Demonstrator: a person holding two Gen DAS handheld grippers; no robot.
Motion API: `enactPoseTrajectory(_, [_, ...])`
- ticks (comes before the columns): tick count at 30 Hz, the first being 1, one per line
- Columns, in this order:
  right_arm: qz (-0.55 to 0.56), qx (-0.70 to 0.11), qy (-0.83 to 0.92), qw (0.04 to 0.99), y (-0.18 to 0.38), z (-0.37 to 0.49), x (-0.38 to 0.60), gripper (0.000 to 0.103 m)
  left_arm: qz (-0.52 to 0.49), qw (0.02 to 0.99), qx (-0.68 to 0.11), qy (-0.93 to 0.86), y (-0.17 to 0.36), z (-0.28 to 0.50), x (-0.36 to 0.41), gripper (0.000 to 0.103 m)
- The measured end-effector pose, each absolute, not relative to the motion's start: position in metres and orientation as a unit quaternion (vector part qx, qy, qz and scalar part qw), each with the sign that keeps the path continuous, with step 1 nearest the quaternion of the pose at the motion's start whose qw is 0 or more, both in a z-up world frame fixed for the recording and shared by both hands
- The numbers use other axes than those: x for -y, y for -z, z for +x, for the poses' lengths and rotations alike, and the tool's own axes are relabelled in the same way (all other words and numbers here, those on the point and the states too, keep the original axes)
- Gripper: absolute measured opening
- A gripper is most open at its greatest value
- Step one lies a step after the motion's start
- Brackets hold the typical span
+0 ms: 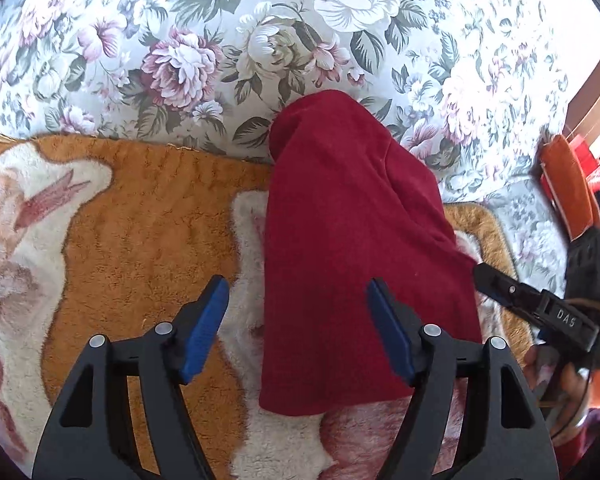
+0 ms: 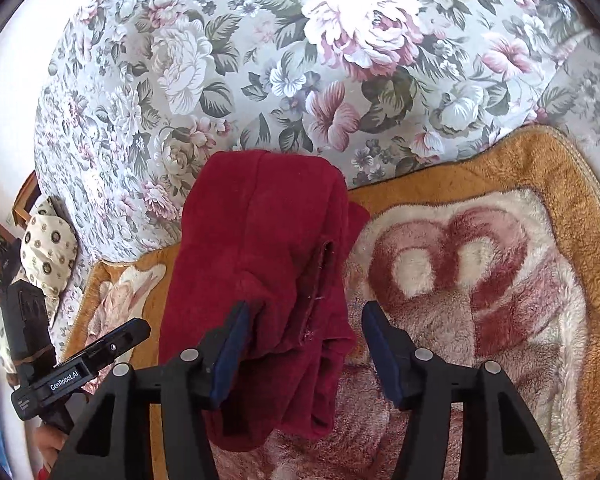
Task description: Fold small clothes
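Here, your left gripper (image 1: 296,320) stands open, pads clear of the folded dark red fleece garment (image 1: 351,248), which lies on the orange plush blanket (image 1: 140,220) over the floral bedspread (image 1: 220,40). Your right gripper (image 2: 303,344) is open too, the garment's near end lying loose between its pads.

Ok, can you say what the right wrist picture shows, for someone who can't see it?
A folded dark red cloth lies on a fluffy orange blanket, between the open right gripper. Flowery bedding lies behind, and the left gripper shows at the left edge.
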State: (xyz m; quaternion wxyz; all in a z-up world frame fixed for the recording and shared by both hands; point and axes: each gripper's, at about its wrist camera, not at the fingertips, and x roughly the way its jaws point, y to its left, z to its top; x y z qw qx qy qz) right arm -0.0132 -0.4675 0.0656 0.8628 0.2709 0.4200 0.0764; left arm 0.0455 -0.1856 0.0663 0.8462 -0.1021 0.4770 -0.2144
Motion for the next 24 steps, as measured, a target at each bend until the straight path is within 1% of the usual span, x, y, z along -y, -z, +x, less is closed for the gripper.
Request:
enactPoseTrajectory(6, [0.341, -0.406, -0.114, 0.840, -0.040, -0.002, 0.478, 0.072, -0.131, 0.814, -0.503, 0.260, -0.050, 0.064, 0.200, 0.072])
enactPoseTrajectory(8, [0.365, -0.408, -0.135, 0.826, -0.028, 0.005, 0.480, 0.081, -0.135, 0.807, -0.514, 0.260, -0.040, 0.072, 0.206, 0.078])
enactPoseTrajectory(9, [0.375, -0.411, -0.142, 0.819, -0.022, 0.008, 0.480, 0.081, -0.141, 0.804, -0.516, 0.259, -0.037, 0.074, 0.207, 0.082])
enactPoseTrajectory(11, [0.398, -0.416, -0.158, 0.803, -0.010, 0.015, 0.478, 0.082, -0.161, 0.791, -0.527, 0.265, -0.027, 0.080, 0.208, 0.082])
enactPoseTrajectory(13, [0.388, -0.412, -0.164, 0.808, -0.008, 0.020, 0.472, 0.082, -0.181, 0.782, -0.535, 0.264, -0.018, 0.085, 0.208, 0.086])
enactPoseTrajectory(14, [0.374, -0.415, -0.168, 0.812, -0.009, 0.022, 0.467, 0.082, -0.191, 0.777, -0.538, 0.266, -0.015, 0.086, 0.208, 0.086])
enactPoseTrajectory(15, [0.359, -0.420, -0.164, 0.817, -0.010, 0.025, 0.463, 0.081, -0.198, 0.774, -0.538, 0.269, -0.013, 0.087, 0.208, 0.086])
enactPoseTrajectory(16, [0.349, -0.421, -0.158, 0.822, -0.010, 0.026, 0.459, 0.075, -0.197, 0.776, -0.534, 0.271, -0.013, 0.086, 0.209, 0.086])
enactPoseTrajectory(17, [0.340, -0.421, -0.152, 0.827, -0.011, 0.028, 0.456, 0.067, -0.193, 0.779, -0.531, 0.273, -0.013, 0.085, 0.209, 0.085])
enactPoseTrajectory(18, [0.334, -0.420, -0.148, 0.831, -0.013, 0.027, 0.454, 0.065, -0.188, 0.781, -0.527, 0.277, -0.014, 0.084, 0.210, 0.079])
enactPoseTrajectory(20, [0.325, -0.415, -0.140, 0.838, -0.018, 0.023, 0.452, 0.056, -0.182, 0.786, -0.522, 0.277, -0.019, 0.081, 0.211, 0.075])
enactPoseTrajectory(22, [0.327, -0.405, -0.139, 0.842, -0.024, 0.017, 0.452, 0.052, -0.179, 0.790, -0.515, 0.281, -0.025, 0.077, 0.210, 0.067])
enactPoseTrajectory(24, [0.328, -0.397, -0.141, 0.845, -0.031, 0.011, 0.450, 0.050, -0.170, 0.795, -0.507, 0.285, -0.034, 0.070, 0.207, 0.063])
